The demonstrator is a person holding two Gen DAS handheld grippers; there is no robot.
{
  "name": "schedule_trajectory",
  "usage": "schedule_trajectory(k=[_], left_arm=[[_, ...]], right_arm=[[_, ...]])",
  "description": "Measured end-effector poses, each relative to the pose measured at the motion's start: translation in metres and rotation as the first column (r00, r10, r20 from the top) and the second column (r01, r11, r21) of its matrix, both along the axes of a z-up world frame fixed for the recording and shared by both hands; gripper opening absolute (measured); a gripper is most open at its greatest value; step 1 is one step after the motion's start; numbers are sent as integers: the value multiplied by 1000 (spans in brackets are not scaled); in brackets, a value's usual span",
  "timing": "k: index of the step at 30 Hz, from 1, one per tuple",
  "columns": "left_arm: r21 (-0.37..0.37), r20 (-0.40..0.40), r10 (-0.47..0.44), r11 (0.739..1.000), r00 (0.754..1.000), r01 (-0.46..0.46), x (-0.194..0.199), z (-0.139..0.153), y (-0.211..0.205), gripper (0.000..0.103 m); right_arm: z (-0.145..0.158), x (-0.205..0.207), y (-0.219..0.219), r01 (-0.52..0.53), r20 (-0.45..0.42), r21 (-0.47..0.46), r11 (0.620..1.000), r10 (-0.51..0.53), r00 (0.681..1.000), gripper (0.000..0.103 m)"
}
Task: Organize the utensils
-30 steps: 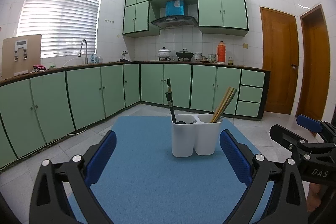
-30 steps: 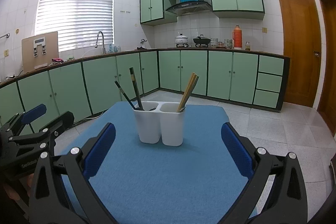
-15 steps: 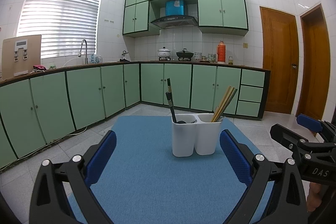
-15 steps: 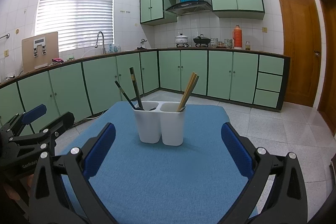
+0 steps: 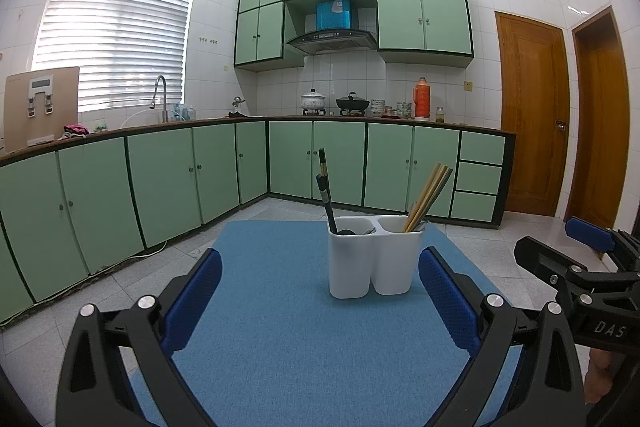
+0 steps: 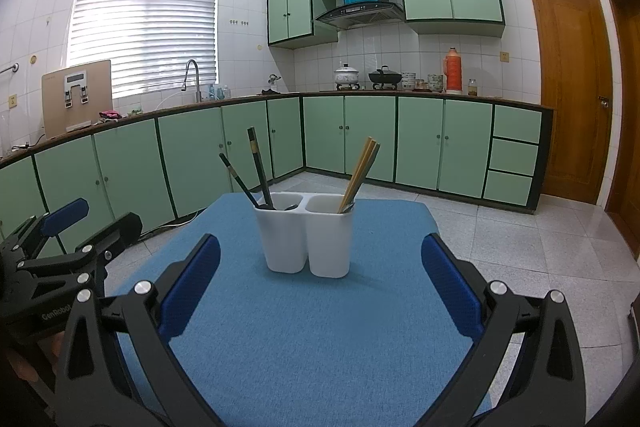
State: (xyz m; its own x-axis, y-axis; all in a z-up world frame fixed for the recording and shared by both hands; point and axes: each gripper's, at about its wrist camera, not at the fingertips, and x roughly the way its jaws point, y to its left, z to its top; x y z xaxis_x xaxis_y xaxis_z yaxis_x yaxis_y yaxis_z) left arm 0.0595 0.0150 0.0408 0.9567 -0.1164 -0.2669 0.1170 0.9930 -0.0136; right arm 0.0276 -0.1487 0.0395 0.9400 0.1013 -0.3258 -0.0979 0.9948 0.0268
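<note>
A white two-compartment utensil holder (image 5: 374,257) (image 6: 306,235) stands upright on a blue mat (image 5: 300,327) (image 6: 320,327). Its left compartment holds dark chopsticks (image 5: 325,187) (image 6: 258,165) and a dark spoon. Its right compartment holds wooden chopsticks (image 5: 430,193) (image 6: 360,167). My left gripper (image 5: 320,291) is open and empty, short of the holder. My right gripper (image 6: 320,283) is open and empty, also short of it. Each gripper shows at the edge of the other's view, the right gripper (image 5: 580,259) at the right and the left gripper (image 6: 64,235) at the left.
Green kitchen cabinets (image 5: 168,183) line the back and left walls under a counter with a sink tap (image 5: 160,95), pots (image 5: 352,103) and a red thermos (image 5: 421,99). Wooden doors (image 5: 532,147) stand at the right. The mat's edges drop off to a tiled floor (image 6: 520,235).
</note>
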Motion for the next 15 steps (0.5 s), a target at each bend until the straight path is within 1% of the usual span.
schedule_trajectory(k=[15], left_arm=[[5, 4, 2, 1000, 1000, -2, 1, -3, 0, 97]], right_arm=[[-2, 1, 1, 1, -2, 0, 1000, -1, 1000, 98]])
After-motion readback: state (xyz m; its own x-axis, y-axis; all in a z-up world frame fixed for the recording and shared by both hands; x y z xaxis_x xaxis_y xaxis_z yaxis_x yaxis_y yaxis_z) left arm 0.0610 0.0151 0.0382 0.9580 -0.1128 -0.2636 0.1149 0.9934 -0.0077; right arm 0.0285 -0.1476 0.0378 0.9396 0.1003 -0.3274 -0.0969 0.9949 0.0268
